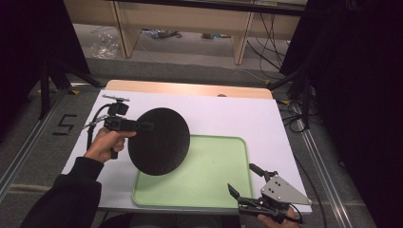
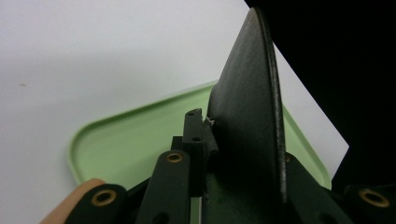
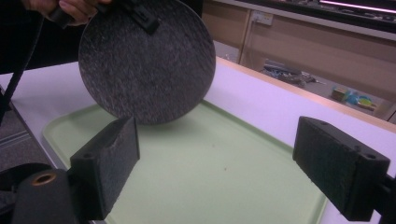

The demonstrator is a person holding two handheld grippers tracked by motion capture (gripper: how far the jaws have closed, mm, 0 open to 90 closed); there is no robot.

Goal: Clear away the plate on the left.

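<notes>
A round black plate [image 1: 159, 142] hangs tilted on edge above the left part of a pale green tray [image 1: 214, 175]. My left gripper [image 1: 145, 126] is shut on the plate's rim, coming in from the left with a hand around its grip. In the left gripper view the plate [image 2: 247, 116] stands edge-on between the jaws of the left gripper [image 2: 210, 128], over the tray [image 2: 126, 140]. My right gripper [image 1: 241, 177] is open at the tray's front right corner, with nothing between its pads. The right gripper view looks across the tray [image 3: 224, 172] from the right gripper [image 3: 219, 135] to the plate [image 3: 144, 65].
The tray lies on a white table top [image 1: 237, 118] with a wooden strip [image 1: 190, 89] along its far edge. Black stands [image 1: 52, 80] flank the table. Wooden shelving [image 1: 190, 23] and loose cables [image 1: 271, 42] lie beyond it.
</notes>
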